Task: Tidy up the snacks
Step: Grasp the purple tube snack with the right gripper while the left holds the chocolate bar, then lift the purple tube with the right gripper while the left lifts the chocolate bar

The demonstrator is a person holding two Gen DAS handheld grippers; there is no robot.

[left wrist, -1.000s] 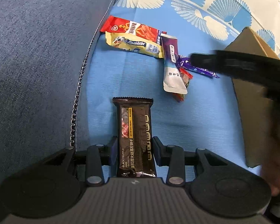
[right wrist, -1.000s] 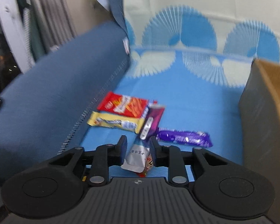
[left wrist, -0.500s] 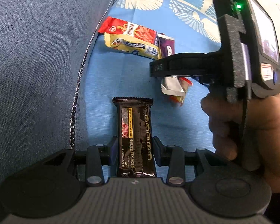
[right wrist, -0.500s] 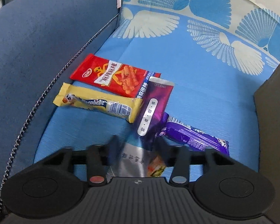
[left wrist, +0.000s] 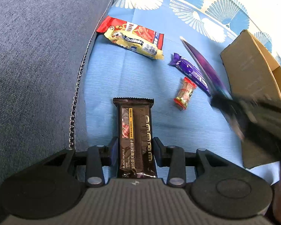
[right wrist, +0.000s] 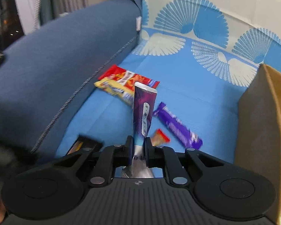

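Note:
My left gripper (left wrist: 135, 147) is shut on a black cracker bar (left wrist: 135, 131), which points forward over the blue sheet. My right gripper (right wrist: 138, 146) is shut on a purple-and-white stick pouch (right wrist: 143, 110), held up off the sheet; the left wrist view shows it blurred as a purple streak (left wrist: 202, 63). On the sheet lie a red snack pack (left wrist: 138, 31), a yellow candy roll (left wrist: 134, 44), a purple bar (left wrist: 189, 71) and a small red-gold candy (left wrist: 185, 92). An open cardboard box (right wrist: 262, 123) stands at the right.
A blue cushion (left wrist: 37, 60) with a zipper seam rises along the left of the snacks. The fan-patterned blue sheet (right wrist: 187, 93) stretches behind them. The box wall (left wrist: 252, 78) is close beside the purple bar.
My right gripper closed on the purple stick pouch and lifted it up and to the right, uncovering the small red-gold candy. The left gripper and its black bar stayed still.

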